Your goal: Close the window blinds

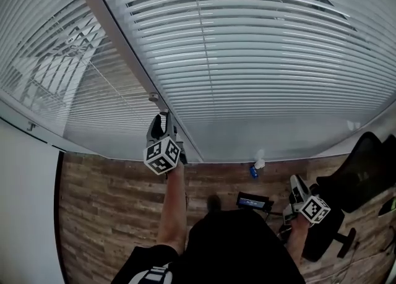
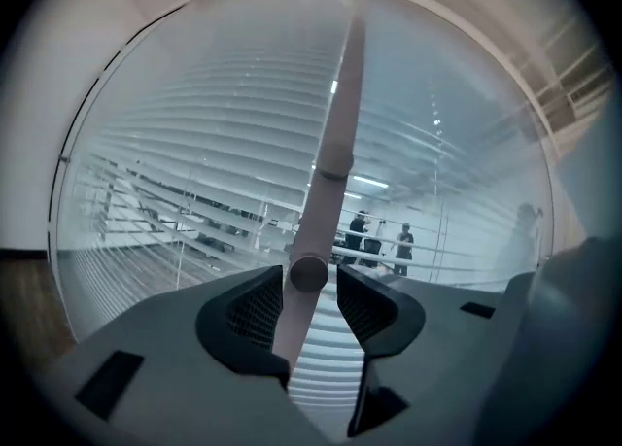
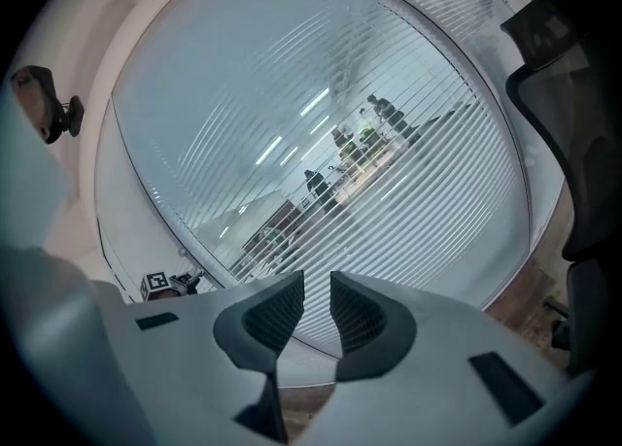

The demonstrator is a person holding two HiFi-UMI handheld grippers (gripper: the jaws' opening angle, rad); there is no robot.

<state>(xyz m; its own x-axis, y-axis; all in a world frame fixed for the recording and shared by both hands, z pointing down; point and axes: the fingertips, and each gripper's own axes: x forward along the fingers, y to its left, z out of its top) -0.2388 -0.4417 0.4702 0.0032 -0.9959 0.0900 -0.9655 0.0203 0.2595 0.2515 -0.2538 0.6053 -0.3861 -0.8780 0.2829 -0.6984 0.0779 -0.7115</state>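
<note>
I see blinds white, horizontally striped; wand pale pinkish-grey; floor brown wood-plank; chair at 4 o'clock black.

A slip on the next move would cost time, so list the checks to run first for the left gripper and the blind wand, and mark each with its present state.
1. Wand sits between the left gripper's jaws: ok.
2. Pads pressed on the wand: not ok. The jaws stand wide, with a gap on the wand's right side.
3. Right gripper empty and away from the wand: ok. Nothing is between its jaws, which stand narrowly apart.
4. Blinds fully closed: not ok. The room beyond still shows between the slats.
5. Which way the wand must twist to close the slats: cannot tell.
</note>
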